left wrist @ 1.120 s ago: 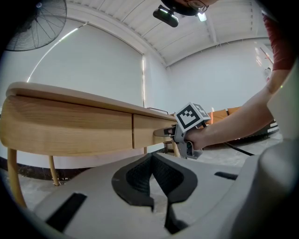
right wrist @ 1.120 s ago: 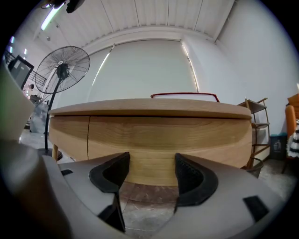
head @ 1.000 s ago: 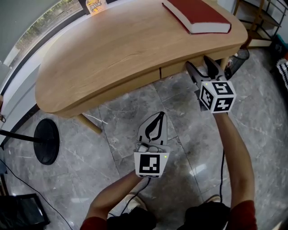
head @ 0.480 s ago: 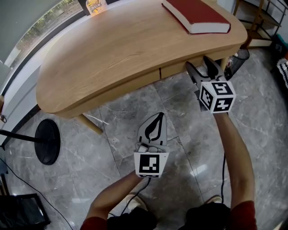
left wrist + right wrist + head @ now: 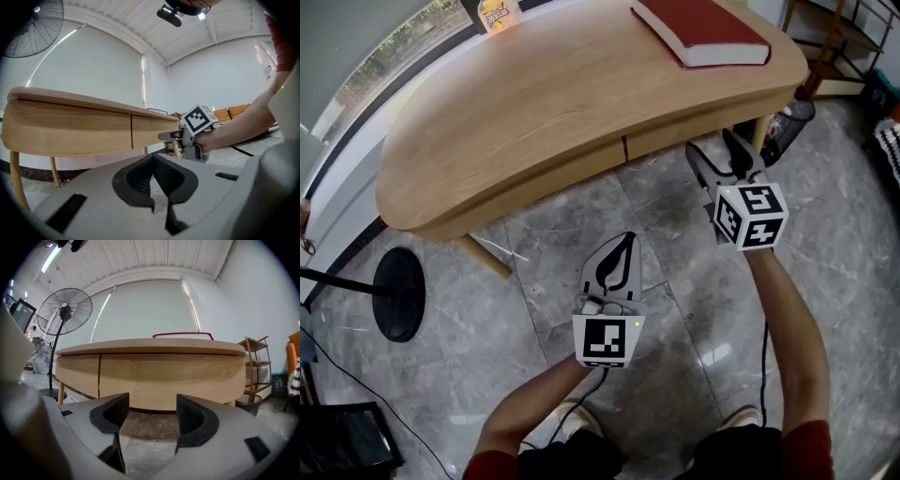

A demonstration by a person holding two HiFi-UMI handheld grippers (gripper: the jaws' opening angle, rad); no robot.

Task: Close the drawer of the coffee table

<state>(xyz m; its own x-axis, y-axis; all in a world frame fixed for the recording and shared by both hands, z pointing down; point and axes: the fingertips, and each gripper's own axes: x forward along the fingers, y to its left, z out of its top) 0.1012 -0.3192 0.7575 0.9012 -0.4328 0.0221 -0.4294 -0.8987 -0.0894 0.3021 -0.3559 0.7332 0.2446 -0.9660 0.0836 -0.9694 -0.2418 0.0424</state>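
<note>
1. the grey marble floor (image 5: 562, 220) takes up the lower half of the head view.
2. on it stands the curved wooden bench (image 5: 534, 103) — the coffee table of the task.
3. the drawer (image 5: 694, 129) sits in the bench's front edge towards its right end. we see its face level with the wood beside it, with only a thin seam between.
4. a black fan base (image 5: 397, 295) stands on the floor left of the bench.
5. a red book (image 5: 698, 28) lies flat on the bench top near the far right corner.
6. the right gripper (image 5: 717, 155) points at the drawer face from just in front. its jaws are spread with nothing between them — we cannot tell whether the tips touch the wood.
7. the left gripper (image 5: 628, 242) hangs lower over the floor, well apart from the bench, its jaws pressed together on nothing.
</note>
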